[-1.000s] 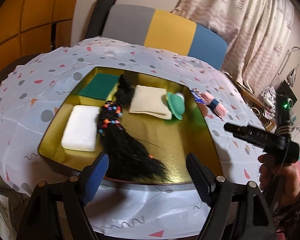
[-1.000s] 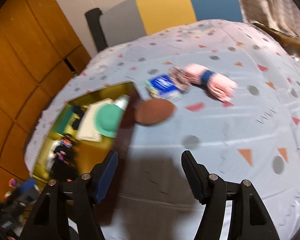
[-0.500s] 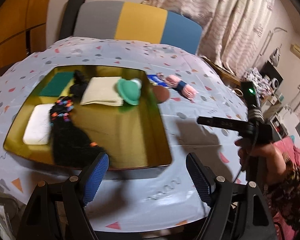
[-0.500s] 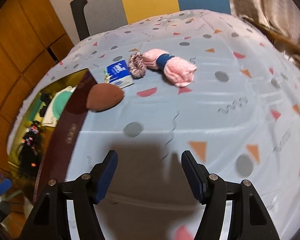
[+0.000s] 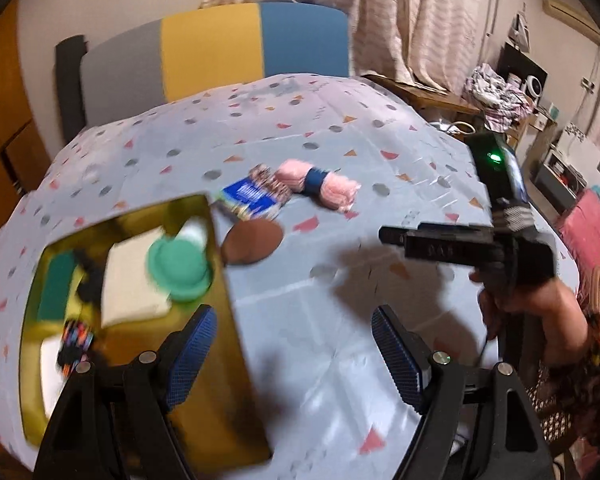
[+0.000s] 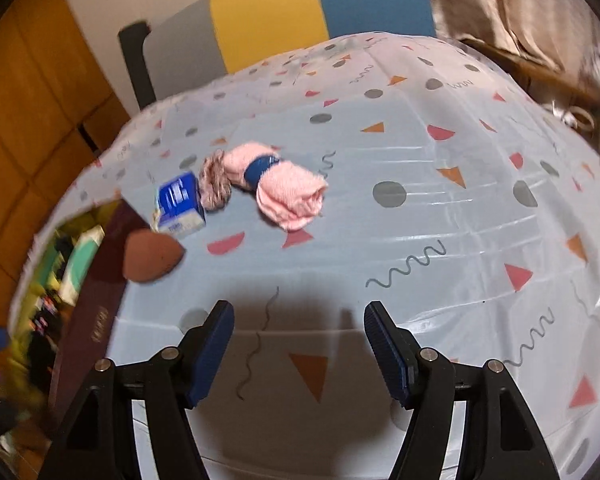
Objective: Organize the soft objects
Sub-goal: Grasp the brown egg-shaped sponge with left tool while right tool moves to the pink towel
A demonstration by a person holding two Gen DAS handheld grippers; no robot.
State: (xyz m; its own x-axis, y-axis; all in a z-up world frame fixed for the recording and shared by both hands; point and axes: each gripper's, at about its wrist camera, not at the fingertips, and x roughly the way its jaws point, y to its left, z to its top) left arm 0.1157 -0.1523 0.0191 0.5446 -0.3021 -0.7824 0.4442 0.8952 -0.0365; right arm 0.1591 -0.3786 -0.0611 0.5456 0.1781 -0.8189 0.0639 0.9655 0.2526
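A pink rolled cloth (image 6: 288, 192) with a blue band lies on the patterned tablecloth, beside a fuzzy scrunchie (image 6: 214, 186), a blue packet (image 6: 180, 206) and a brown teardrop sponge (image 6: 150, 255). My right gripper (image 6: 299, 344) hovers open above bare cloth, nearer the camera than these. My left gripper (image 5: 294, 350) is open too, straddling the right edge of the gold tray (image 5: 216, 360). In that tray lie a green round pad (image 5: 178, 266), a cream cloth (image 5: 130, 284), a green sponge (image 5: 56, 284) and a black beaded hairpiece (image 5: 76, 340). The same pink cloth (image 5: 328, 188) and brown sponge (image 5: 252, 242) show beyond it.
A grey, yellow and blue chair back (image 5: 216, 52) stands behind the table. Curtains (image 5: 412, 16) hang at the back right. A person's hand (image 5: 540, 312) holds the other gripper's handle at the right. Cluttered shelves (image 5: 540, 120) stand past the table's right edge.
The left gripper has swung right, off the tray's middle to its right edge. The right gripper has also shifted right, so the pink cloth and packet sit left of centre.
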